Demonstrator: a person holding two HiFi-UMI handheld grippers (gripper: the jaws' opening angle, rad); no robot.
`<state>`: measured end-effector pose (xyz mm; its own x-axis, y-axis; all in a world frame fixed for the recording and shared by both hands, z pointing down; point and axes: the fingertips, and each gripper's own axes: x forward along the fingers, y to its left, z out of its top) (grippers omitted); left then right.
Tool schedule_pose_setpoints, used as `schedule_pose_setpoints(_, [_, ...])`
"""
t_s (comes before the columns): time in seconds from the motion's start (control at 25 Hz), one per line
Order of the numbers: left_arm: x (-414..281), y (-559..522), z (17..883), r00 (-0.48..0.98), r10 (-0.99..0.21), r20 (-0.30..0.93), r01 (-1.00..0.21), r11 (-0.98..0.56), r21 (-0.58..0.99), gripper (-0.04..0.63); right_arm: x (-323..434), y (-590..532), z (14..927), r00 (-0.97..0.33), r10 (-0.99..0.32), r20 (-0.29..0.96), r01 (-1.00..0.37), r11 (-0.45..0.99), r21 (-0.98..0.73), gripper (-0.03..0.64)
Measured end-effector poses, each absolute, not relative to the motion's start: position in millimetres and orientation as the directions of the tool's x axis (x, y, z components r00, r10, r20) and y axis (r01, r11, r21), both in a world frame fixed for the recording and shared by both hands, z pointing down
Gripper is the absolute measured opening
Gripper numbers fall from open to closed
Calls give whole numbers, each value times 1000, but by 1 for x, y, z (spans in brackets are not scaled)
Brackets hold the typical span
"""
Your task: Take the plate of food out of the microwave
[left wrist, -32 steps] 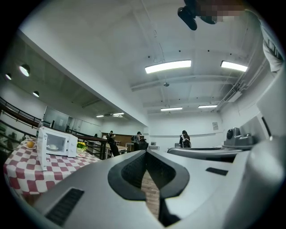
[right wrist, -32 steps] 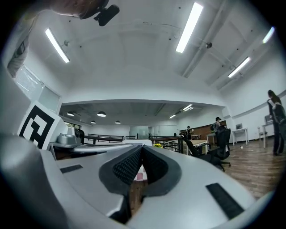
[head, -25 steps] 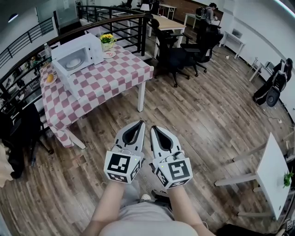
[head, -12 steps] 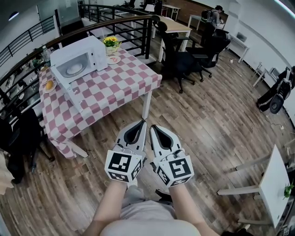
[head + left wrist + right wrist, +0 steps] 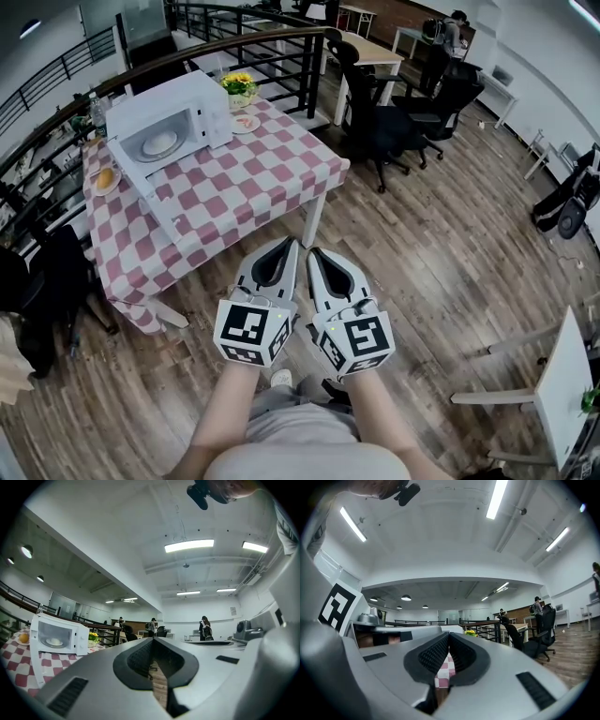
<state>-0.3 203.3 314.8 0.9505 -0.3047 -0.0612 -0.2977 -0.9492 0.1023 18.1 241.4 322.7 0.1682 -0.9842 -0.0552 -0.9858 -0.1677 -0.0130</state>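
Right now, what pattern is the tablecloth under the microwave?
The tablecloth has red-and-white checks; head view shows it best.

Head view: sits on the person's head, high over the floor, and faces forward and steeply down. The left gripper [image 5: 286, 247] and right gripper [image 5: 315, 255] are close below it. The table [image 5: 272, 169] with the microwave [image 5: 169, 122] is farther, at the upper left.
Left gripper view: rides on the left gripper and faces level along its jaws, which are very near and fill the lower half. The microwave is small at the left edge.
Right gripper view: the same setting on the right gripper. The office chairs [image 5: 534, 641] are at the right.
Head and left gripper views share: the microwave and the yellow flowers [image 5: 241, 84].
Head and right gripper views share: the flowers, the table's checked cloth and the office chairs.
Both gripper views share: the flowers.
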Motion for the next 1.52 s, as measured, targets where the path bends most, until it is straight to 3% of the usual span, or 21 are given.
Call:
schedule_pose_setpoints(0.52, [20, 127, 328, 928, -371, -27, -366, -925, 99, 3, 34, 159, 334, 75, -997, -30, -997, -75, -10, 25])
schedule_pose_setpoints(1.52, [95, -67, 335, 743, -669, 2, -667, -741, 77, 3, 133, -33, 330, -216, -975, -49, -976, 217, -10, 25])
